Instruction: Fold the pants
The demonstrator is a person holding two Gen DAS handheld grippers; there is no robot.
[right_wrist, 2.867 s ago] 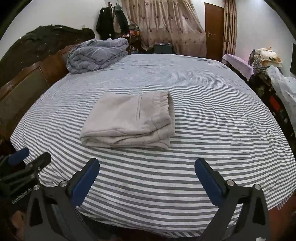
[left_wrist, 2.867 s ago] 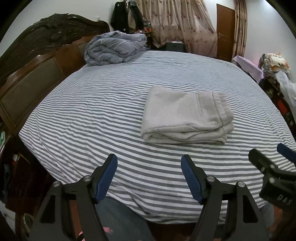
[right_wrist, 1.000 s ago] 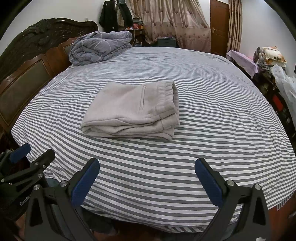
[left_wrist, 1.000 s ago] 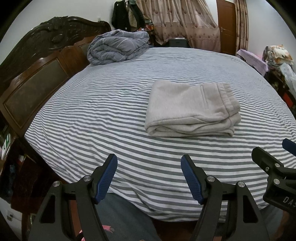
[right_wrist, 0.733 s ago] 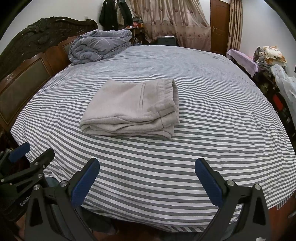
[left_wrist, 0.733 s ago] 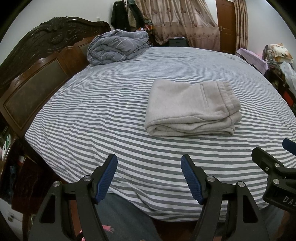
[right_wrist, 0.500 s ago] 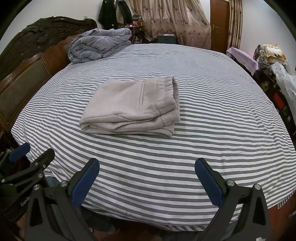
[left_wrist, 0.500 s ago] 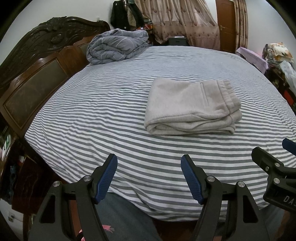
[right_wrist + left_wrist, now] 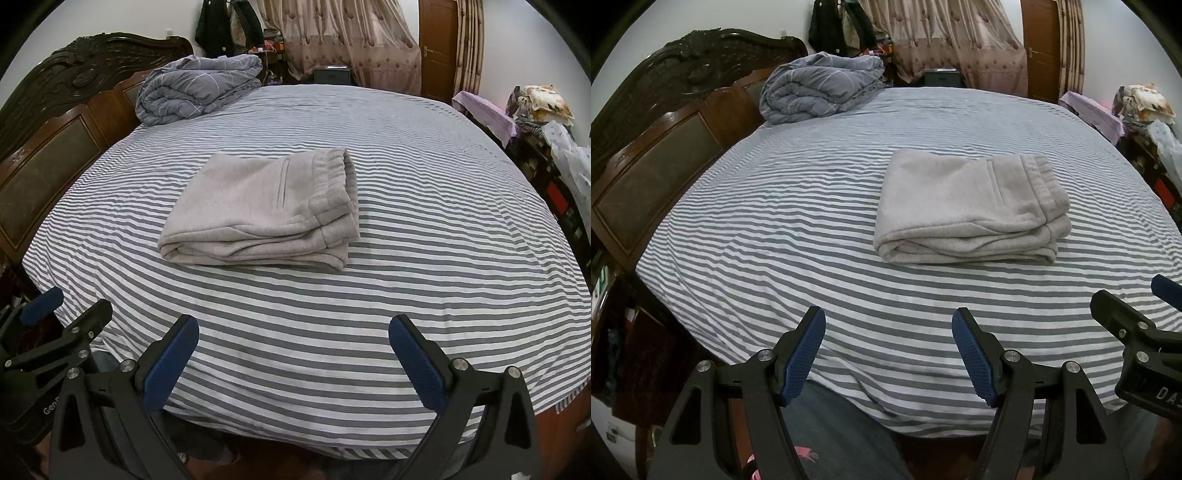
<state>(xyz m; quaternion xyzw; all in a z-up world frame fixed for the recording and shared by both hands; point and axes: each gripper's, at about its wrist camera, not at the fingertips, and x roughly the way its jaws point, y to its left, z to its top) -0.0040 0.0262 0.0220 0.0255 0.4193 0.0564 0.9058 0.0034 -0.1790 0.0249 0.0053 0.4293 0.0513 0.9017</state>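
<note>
Light grey pants [image 9: 967,206] [image 9: 266,206] lie folded into a compact stack near the middle of the striped bed [image 9: 783,206] [image 9: 424,221], waistband to the right. My left gripper [image 9: 888,321] hovers open over the bed's near edge, well short of the pants, with nothing between its blue pads. My right gripper [image 9: 293,332] is also open and holds nothing, back at the near edge. Each gripper shows at the side of the other's view.
A folded grey duvet [image 9: 820,88] [image 9: 192,88] sits at the far left by the dark wooden headboard [image 9: 653,147]. Cluttered furniture and bags [image 9: 546,122] line the right side. Curtains and a door stand behind the bed. A person's legs [image 9: 831,435] are below the near edge.
Since the oldest frames both views have drawn slightly closer to the bed; over the last second nothing has visibly moved. The pants lie as before.
</note>
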